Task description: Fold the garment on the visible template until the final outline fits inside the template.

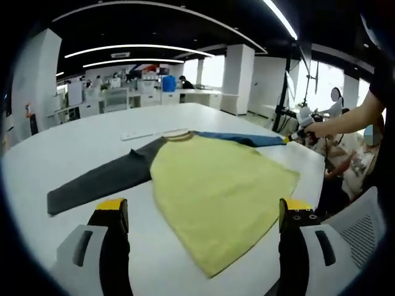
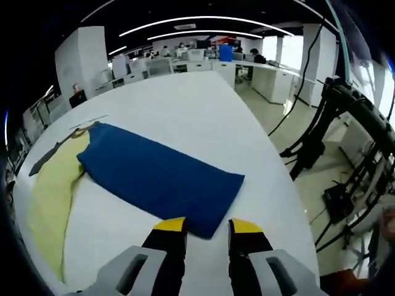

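Note:
A raglan shirt lies flat on the white table (image 1: 74, 135): yellow body (image 1: 216, 185), dark grey sleeve (image 1: 102, 179) spread left, blue sleeve (image 1: 241, 139) spread far right. My left gripper (image 1: 203, 209) hovers wide open over the shirt's near hem, touching nothing. In the right gripper view the blue sleeve (image 2: 160, 176) stretches away from me, with the yellow body (image 2: 52, 185) at the left. My right gripper (image 2: 208, 226) is at the cuff, jaws a little apart, and the cuff's corner lies between the yellow tips. That same gripper (image 1: 295, 132) appears at the sleeve's end in the left gripper view.
A person's arm (image 1: 352, 117) reaches in from the right. A white mesh chair (image 1: 364, 228) stands by the table's near right edge. A thin white strip (image 1: 139, 134) lies beyond the collar. Black stands and cables (image 2: 333, 123) rise past the table's right edge (image 2: 271, 148).

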Demonstrator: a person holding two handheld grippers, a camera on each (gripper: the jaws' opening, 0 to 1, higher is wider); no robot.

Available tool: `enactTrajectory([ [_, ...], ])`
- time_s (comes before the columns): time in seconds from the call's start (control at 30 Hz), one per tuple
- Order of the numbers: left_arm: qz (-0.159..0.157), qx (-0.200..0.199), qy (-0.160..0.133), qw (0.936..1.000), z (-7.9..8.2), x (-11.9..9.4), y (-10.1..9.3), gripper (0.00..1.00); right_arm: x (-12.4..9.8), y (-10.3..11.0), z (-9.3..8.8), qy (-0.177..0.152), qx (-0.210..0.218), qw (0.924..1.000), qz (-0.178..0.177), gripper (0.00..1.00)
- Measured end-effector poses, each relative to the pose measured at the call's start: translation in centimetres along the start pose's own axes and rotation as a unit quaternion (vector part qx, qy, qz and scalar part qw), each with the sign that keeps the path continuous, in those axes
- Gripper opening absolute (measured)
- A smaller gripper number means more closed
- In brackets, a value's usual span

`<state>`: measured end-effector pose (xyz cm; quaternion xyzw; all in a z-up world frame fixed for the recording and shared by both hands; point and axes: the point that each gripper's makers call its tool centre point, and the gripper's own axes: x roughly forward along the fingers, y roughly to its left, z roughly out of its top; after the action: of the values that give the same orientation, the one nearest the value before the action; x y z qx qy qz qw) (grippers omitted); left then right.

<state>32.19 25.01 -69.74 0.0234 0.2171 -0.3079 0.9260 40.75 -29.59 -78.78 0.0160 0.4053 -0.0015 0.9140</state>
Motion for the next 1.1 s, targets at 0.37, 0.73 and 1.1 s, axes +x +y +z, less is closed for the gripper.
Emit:
enactTrajectory([
  [0.37,-0.004,0.006,0.006,1.0,-0.1,-0.2,-0.3,0.99,0.5,-0.3,0.4,-0.003,-0.004,1.0,-0.004,0.1],
  [0.73,-0.008,0.008,0.006,0.9999,0.1,-0.2,-0.5,0.99,1.0,-0.5,0.7,-0.008,-0.003,1.0,-0.005,0.0],
  [1.1,-0.01,0.01,0.008,0.9999,0.0,-0.1,-0.5,0.99,0.4,-0.5,1.7,-0.021,0.008,0.9997,-0.006,0.0],
])
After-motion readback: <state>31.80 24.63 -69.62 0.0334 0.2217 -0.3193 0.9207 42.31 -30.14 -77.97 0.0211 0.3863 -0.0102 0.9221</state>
